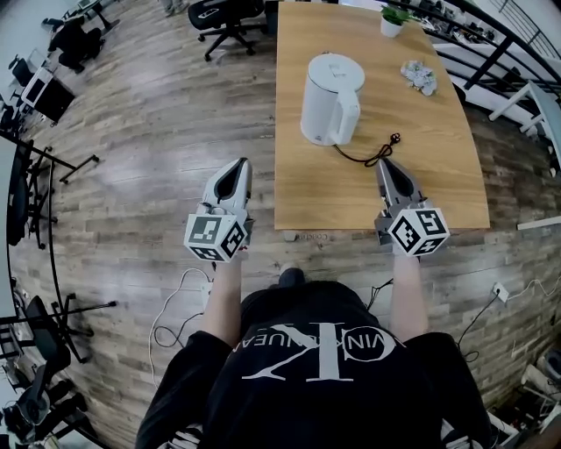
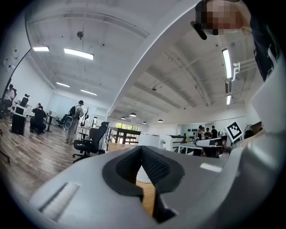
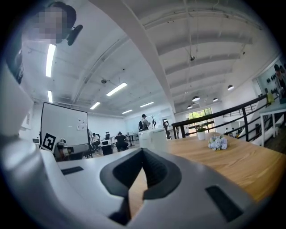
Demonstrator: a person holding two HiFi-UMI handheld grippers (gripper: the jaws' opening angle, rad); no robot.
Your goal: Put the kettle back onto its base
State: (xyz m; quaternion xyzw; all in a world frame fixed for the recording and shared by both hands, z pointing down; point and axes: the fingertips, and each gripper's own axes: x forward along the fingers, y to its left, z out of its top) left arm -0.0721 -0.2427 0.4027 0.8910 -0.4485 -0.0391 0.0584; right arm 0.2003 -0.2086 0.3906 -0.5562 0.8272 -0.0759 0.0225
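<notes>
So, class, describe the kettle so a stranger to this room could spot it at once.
Find the long wooden table. On it stands a tall white kettle with a handle. It is far bigger than the small potted plant and the pale flower bunch.

Person seen from above: black short-sleeved T-shirt (image 1: 316,368) with large white lettering across the chest. Left tongs (image 1: 241,163) and right tongs (image 1: 383,163): light grey tapered shells with dark inner faces, each carrying a white cube (image 1: 215,237) printed with black square markers. The inner pads (image 2: 154,166) are black and finely ribbed.
</notes>
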